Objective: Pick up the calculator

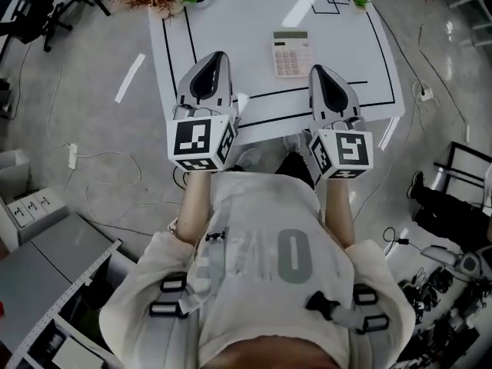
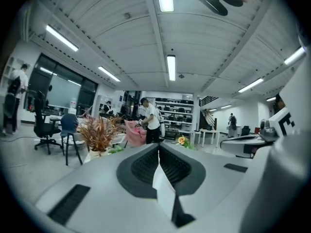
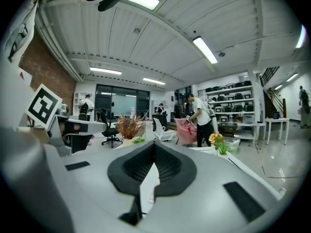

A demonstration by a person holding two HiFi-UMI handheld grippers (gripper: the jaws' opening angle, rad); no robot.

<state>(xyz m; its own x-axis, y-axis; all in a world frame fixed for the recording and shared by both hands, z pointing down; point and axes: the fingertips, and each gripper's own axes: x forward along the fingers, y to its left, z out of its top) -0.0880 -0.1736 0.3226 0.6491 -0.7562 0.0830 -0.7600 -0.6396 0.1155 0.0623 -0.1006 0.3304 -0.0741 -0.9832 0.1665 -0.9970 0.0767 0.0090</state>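
Pale calculator (image 1: 291, 54) lies flat on white table (image 1: 231, 37)

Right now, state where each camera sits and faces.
Head view: on the person's head, steeply down at the beige plastic calculator on the white lined table; torso, forearms, left hand-held gripper, right hand-held gripper show.
Left gripper view: rides that gripper, level along its shut jaws into the room.
Right gripper view: same, its own shut jaws.
Both share the russet potted plant.

Bright, even light came down from the ceiling strip lights (image 2: 171, 67), I noted. One glare streak (image 1: 304, 2) lay across the white table (image 1: 231, 29); the calculator (image 1: 291, 54) looked crisp. Both gripper views bulged fisheye, black at the corners, soft up close. Shadows were faint.
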